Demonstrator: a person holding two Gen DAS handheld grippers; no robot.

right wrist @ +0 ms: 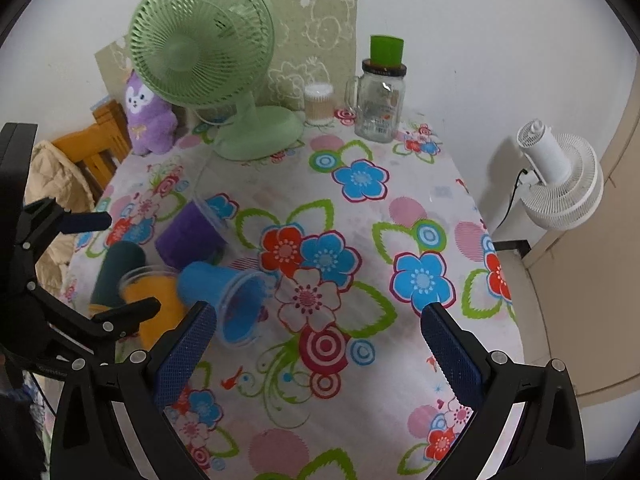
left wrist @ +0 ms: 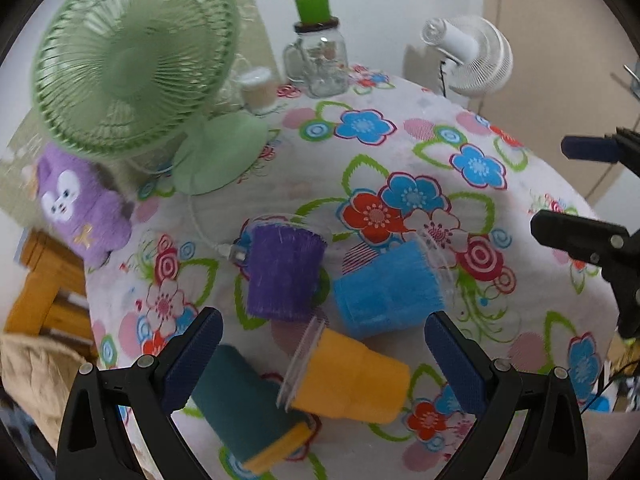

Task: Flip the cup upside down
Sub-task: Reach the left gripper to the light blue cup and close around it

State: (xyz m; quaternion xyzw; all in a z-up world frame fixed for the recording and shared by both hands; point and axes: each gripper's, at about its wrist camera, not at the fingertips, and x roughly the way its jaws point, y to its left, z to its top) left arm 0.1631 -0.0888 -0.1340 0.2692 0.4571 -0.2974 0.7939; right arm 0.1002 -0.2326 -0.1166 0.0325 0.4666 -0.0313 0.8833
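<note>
The approach step is judged in hand: the left gripper (left wrist: pixel 322 354), fingers apart, is held above the orange plastic cup (left wrist: pixel 352 380) lying low in the frame. The right gripper (right wrist: pixel 318 346) is also held apart, empty. Next, a closing on the cup is probably needed.

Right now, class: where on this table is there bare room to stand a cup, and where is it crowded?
Free: the cloth right of the blue cup, and the middle stretch between the cups and the glass jar. Crowded: the left edge, where the purple cup, orange cup and dark green cup cluster.
</note>
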